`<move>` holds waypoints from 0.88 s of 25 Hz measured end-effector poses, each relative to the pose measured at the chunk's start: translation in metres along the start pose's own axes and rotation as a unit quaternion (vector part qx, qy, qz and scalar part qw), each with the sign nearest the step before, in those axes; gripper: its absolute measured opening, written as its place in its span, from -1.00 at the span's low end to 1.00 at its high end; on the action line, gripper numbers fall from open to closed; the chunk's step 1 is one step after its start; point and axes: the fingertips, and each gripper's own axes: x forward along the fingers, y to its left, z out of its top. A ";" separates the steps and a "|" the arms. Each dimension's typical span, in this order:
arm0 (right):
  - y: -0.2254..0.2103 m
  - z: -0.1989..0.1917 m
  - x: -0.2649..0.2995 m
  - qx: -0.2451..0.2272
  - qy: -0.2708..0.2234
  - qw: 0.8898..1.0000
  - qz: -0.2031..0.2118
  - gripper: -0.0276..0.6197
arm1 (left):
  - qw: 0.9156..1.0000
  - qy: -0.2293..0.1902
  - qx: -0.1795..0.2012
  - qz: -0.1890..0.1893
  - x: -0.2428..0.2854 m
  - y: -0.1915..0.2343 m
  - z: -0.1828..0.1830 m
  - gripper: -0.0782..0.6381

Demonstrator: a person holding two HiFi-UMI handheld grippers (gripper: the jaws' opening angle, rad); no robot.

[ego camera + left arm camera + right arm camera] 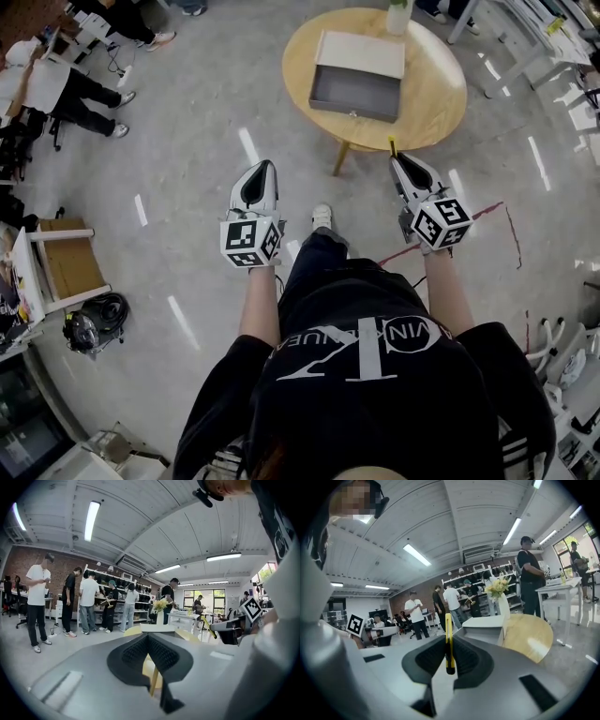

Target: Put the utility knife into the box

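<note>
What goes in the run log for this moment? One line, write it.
right gripper: shut on utility knife | left gripper: shut, empty | box: open, on round table | knife: not yet in box

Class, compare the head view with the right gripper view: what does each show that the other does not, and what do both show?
Head view only: the box's grey inside, the person's shoe, the red floor line.

Right gripper view only: the knife's length clamped in the right gripper, the ceiling lights, the shelves.

Both: the table, the box, the knife's yellow tip.
</note>
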 end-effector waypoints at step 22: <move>-0.048 0.033 0.104 -0.011 0.037 0.999 -0.018 -0.74 | 0.997 0.015 -0.006 -0.073 0.154 0.047 0.027 -0.76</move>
